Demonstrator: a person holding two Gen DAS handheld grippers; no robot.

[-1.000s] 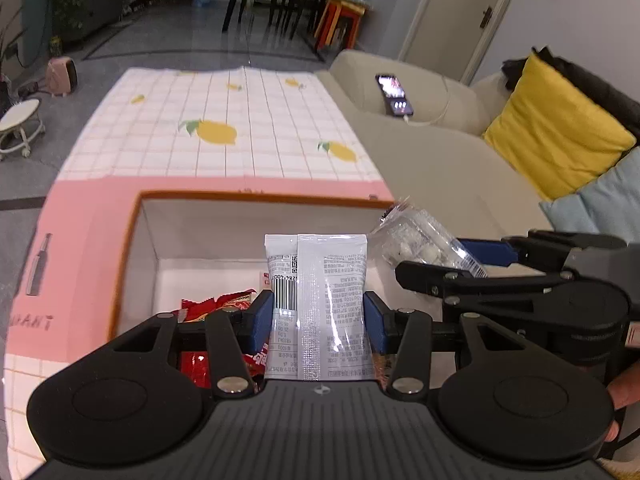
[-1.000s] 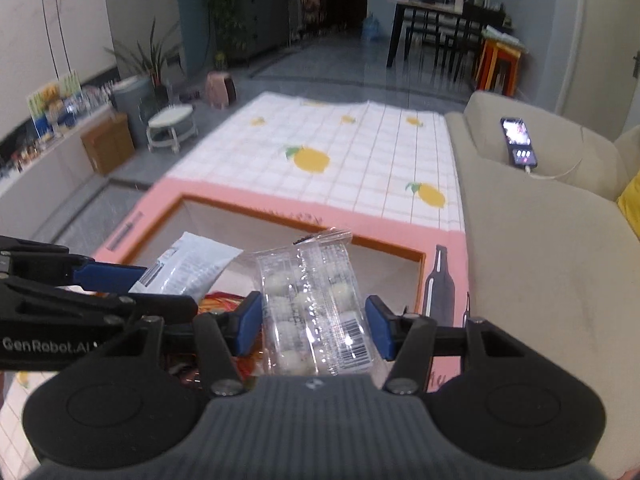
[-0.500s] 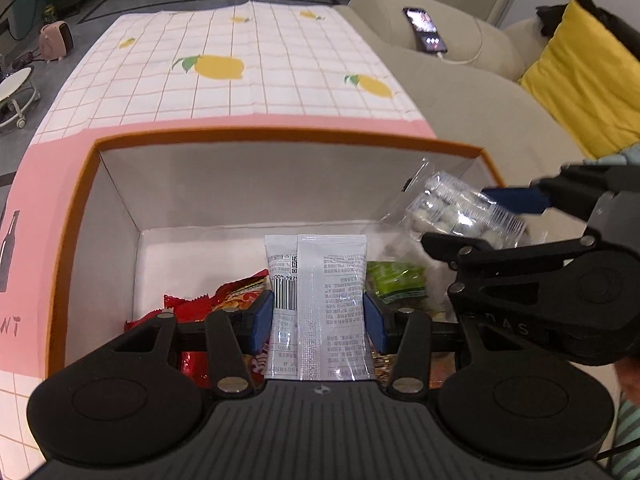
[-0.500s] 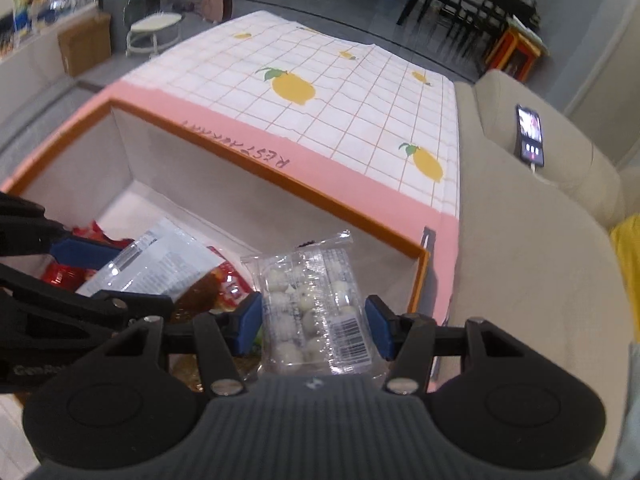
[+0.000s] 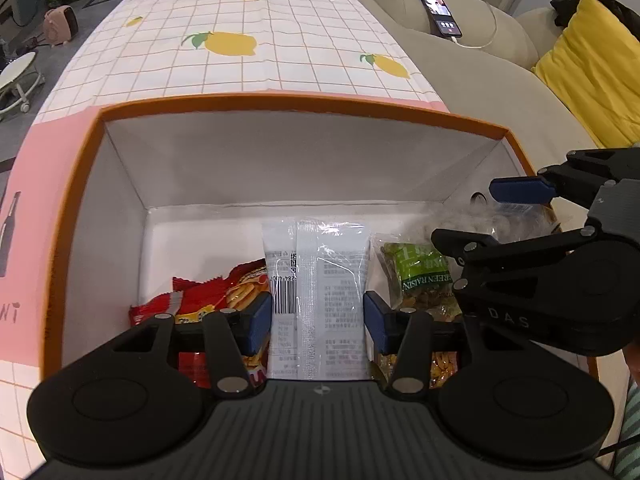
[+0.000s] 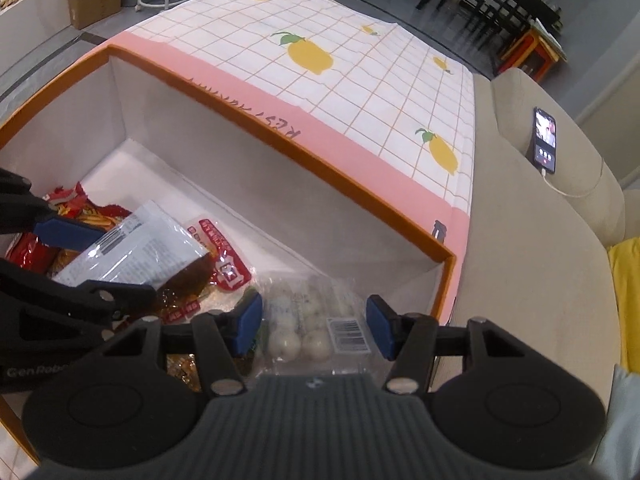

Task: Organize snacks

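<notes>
Both grippers now lower inside the orange-rimmed white cardboard box (image 5: 280, 104), left gripper (image 5: 318, 320) clamping a white printed sachet (image 5: 318, 280), right gripper (image 6: 314, 326) clamping a clear pack of white balls (image 6: 308, 320), red snack bag (image 5: 200, 300) and green raisin packet (image 5: 420, 276) beneath, lemon-print tablecloth (image 5: 256, 48) beyond.

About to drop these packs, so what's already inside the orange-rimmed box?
In the box: a red snack bag, green raisin pack, red-labelled pack. The held white packet and grippers cover whatever lies beneath.

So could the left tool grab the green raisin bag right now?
Probably not yet. The left tool is shut on a white packet, so it has no free grip. The raisin bag lies close by in the box, partly under the right tool.
</notes>
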